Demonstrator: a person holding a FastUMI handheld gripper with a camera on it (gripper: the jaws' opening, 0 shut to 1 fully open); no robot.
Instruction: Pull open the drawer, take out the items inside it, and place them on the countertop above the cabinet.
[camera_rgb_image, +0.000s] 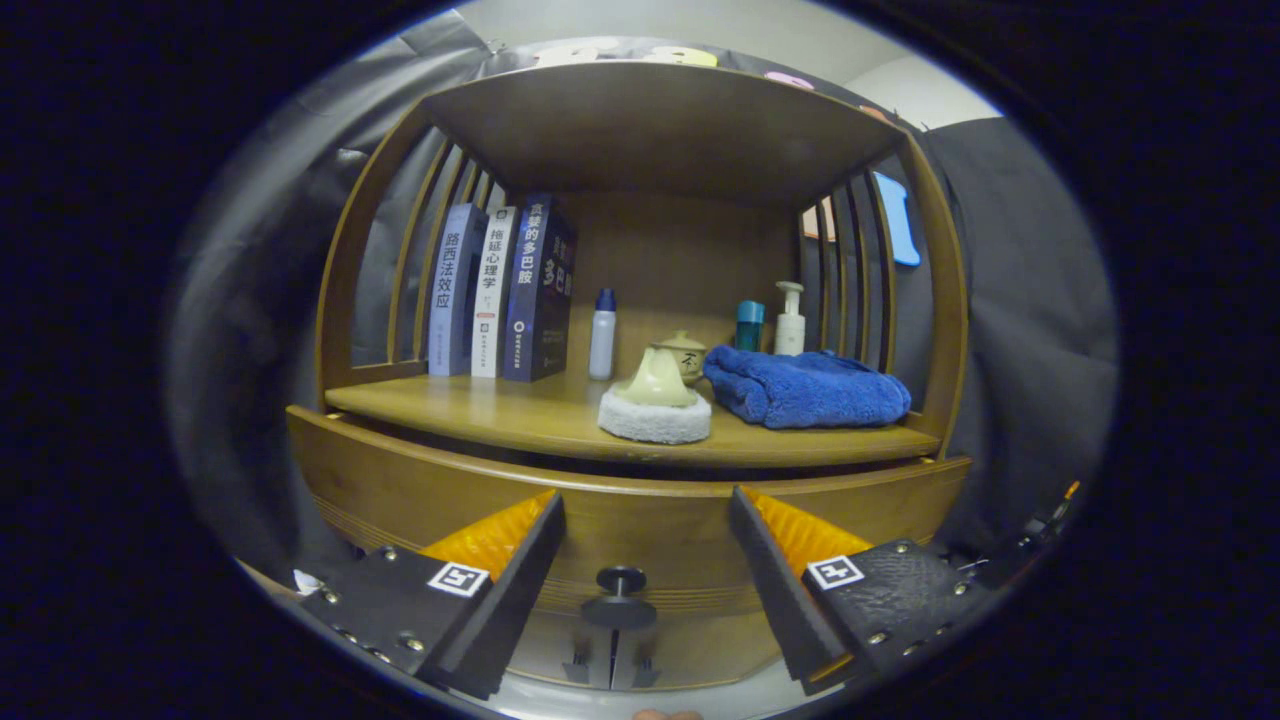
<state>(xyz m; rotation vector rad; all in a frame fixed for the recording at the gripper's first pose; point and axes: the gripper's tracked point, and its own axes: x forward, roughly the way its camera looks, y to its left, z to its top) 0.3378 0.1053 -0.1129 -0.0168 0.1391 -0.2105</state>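
While tongs (645, 510) gape, drawer knob (620, 580) sits between them

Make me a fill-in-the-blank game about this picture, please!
1. The gripper has its fingers ____, with the drawer knob between them.
2. The drawer is ____, not pulled out yet.
3. The towel on the countertop is ____ in colour.
4. ____ books stand upright, left of the small bottle.

Missing words: open; closed; blue; Three
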